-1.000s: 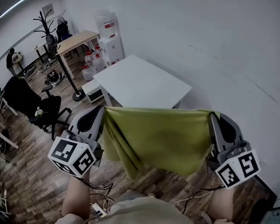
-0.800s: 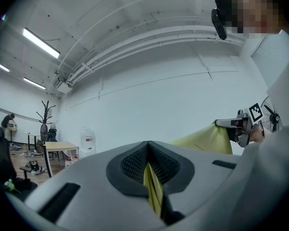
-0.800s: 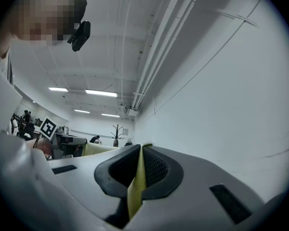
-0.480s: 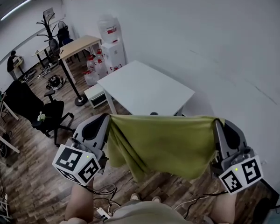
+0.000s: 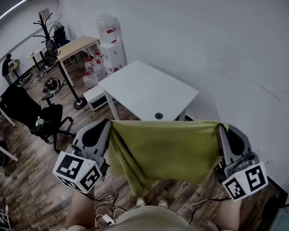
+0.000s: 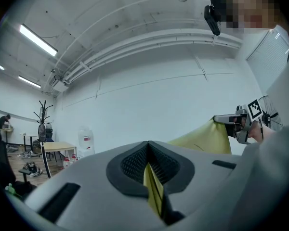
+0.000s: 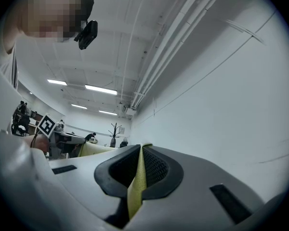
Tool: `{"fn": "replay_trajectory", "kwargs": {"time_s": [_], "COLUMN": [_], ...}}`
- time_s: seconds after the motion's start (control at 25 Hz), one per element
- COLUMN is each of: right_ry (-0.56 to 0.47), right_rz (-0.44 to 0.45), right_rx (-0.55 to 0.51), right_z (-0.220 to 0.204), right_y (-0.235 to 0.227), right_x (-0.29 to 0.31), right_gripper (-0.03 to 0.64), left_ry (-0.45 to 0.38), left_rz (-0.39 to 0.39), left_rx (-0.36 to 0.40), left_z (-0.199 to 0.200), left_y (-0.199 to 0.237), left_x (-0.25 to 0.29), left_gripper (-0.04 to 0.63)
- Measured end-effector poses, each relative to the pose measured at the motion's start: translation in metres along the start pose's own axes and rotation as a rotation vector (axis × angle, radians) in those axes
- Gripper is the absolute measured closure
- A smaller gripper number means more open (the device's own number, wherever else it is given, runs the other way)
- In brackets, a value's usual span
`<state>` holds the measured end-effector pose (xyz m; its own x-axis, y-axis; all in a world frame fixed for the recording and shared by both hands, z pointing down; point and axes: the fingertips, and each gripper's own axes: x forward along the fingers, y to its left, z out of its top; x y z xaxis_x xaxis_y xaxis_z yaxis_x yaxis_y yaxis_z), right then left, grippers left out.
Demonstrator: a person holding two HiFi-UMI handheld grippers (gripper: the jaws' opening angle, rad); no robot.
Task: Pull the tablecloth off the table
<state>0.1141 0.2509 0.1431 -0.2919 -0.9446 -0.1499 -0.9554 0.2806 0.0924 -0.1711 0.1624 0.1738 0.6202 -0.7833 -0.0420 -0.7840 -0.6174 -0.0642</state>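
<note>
An olive-green tablecloth (image 5: 164,150) hangs stretched in the air between my two grippers, clear of the bare white table (image 5: 149,90) beyond it. My left gripper (image 5: 107,125) is shut on the cloth's left corner; folds of cloth droop below it. My right gripper (image 5: 220,127) is shut on the right corner. In the left gripper view a yellow-green edge of the tablecloth (image 6: 153,186) is pinched between the dark pads, and the other gripper (image 6: 231,120) shows at the right. The right gripper view shows the tablecloth (image 7: 137,182) clamped the same way.
A water dispenser (image 5: 111,40) with bottles stands against the white wall, left of the table. A wooden desk (image 5: 77,44), a coat stand (image 5: 47,28) and black office chairs (image 5: 26,109) fill the left. Cables (image 5: 106,211) lie on the wood floor by the person's feet.
The tablecloth stays held taut in both grippers. The grippers and cloth have drawn slightly back from the table, so its near edge with a round hole has come into view.
</note>
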Motion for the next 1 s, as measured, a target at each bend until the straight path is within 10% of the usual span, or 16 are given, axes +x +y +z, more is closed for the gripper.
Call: {"fn": "replay_trajectory", "kwargs": {"time_s": [1.0], "right_ry": [-0.013], "right_rz": [-0.011], "right_rx": [0.037], "right_z": [0.007], "right_y": [0.024], "right_x": [-0.009], "right_gripper": [0.588], "left_ry": [-0.043], "left_rz": [-0.022], "left_rx": [-0.004], "left_z": [0.011], "left_y": [0.010], "left_x": [-0.024], "left_gripper": [0.577]}}
